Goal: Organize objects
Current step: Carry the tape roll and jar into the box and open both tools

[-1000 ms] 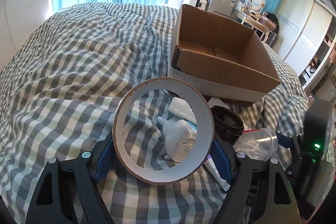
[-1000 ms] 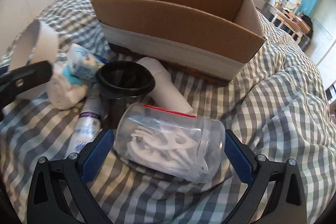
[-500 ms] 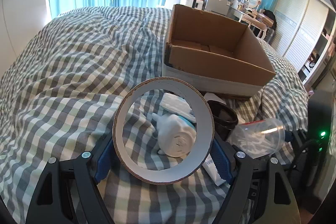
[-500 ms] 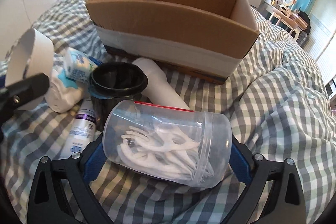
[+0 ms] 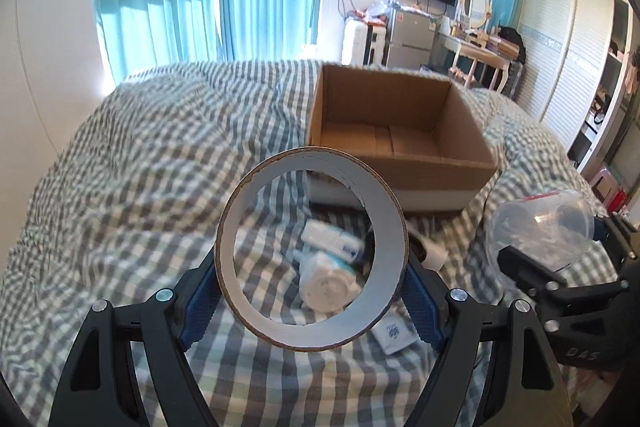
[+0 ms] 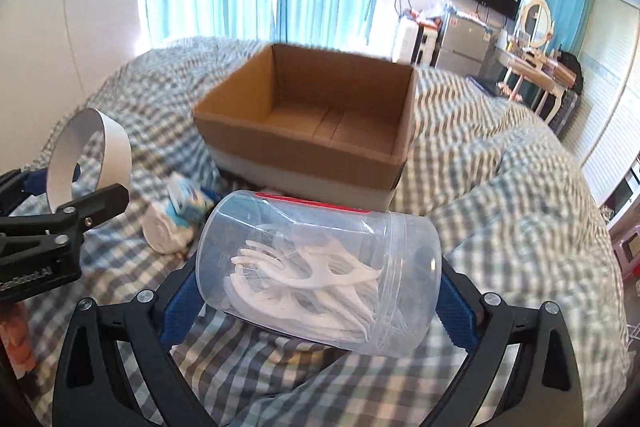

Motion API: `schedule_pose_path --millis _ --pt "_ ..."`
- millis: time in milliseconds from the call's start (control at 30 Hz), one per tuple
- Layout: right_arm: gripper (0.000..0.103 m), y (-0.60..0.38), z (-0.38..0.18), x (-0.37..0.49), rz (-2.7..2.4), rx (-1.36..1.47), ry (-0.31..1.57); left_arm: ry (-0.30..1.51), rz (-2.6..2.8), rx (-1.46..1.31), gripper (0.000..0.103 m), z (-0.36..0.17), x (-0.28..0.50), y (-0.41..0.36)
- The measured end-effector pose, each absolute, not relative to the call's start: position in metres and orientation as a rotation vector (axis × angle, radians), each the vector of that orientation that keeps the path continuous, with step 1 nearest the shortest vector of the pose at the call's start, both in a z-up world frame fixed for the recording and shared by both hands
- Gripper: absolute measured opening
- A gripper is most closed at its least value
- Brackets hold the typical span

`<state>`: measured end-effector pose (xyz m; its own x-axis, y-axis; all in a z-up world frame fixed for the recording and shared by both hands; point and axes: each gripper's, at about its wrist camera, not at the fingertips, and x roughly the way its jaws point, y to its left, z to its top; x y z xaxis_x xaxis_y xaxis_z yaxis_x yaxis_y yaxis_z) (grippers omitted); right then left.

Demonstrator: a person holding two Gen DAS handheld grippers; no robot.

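— So, starting at the left: what does the left gripper [image 5: 312, 291] have?

— It is clamped on the tape roll [image 5: 311, 245], blue pads pressing the roll's outer rim from either side. The roll stands on edge, its open hole facing forward, and it hangs above the checked bedspread [image 5: 140, 187] rather than resting on it.

— And below it?

— Loose things lie on the bedspread near the box's front wall: a white bundle [image 5: 326, 287], a small blue-and-white packet [image 5: 334, 241], a white tube [image 5: 432, 255]. Blur hides their details.

— Where is the box from there?

— The cardboard box [image 5: 396, 131] sits ahead and a little to the right of the left gripper, open top up, nothing visible inside. I judge the roll has to travel forward and rightward over the front wall.

— Now the right side.

— The right gripper [image 6: 318, 279] is closed on the clear jar [image 6: 320, 271], which lies across the fingers, long axis left to right, red-edged lid end toward the box. White floss picks fill it. It too is off the bedspread.

— Which hand is nearer the box?

— From the right wrist view the cardboard box [image 6: 308, 115] lies almost straight ahead, its front wall just beyond the jar. My guess is the right is better lined up; which is truly closer I cannot tell.
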<state>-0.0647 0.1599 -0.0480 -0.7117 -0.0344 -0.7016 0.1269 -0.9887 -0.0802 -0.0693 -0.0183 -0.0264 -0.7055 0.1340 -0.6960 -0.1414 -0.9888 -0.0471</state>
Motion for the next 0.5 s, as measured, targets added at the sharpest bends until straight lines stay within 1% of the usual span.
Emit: schedule_pose_path --millis 267,367,467,500 --pt "0.098 0.174 0.017 -0.088 -2.833 0.99 0.219 0.108 2.804 -0.981 0.082 0.028 -0.105 -0.002" --pt "0.098 0.179 0.04 -0.109 -2.852 0.928 0.222 0.19 2.815 -0.949 0.082 0.042 -0.131 0.008" --pt "0.098 0.182 0.056 -0.136 -2.862 0.893 0.2 0.269 2.812 -0.926 0.082 0.049 -0.156 0.018" --pt "0.098 0.185 0.061 -0.151 -2.86 0.894 0.16 0.278 2.807 -0.927 0.082 0.05 -0.166 0.023"
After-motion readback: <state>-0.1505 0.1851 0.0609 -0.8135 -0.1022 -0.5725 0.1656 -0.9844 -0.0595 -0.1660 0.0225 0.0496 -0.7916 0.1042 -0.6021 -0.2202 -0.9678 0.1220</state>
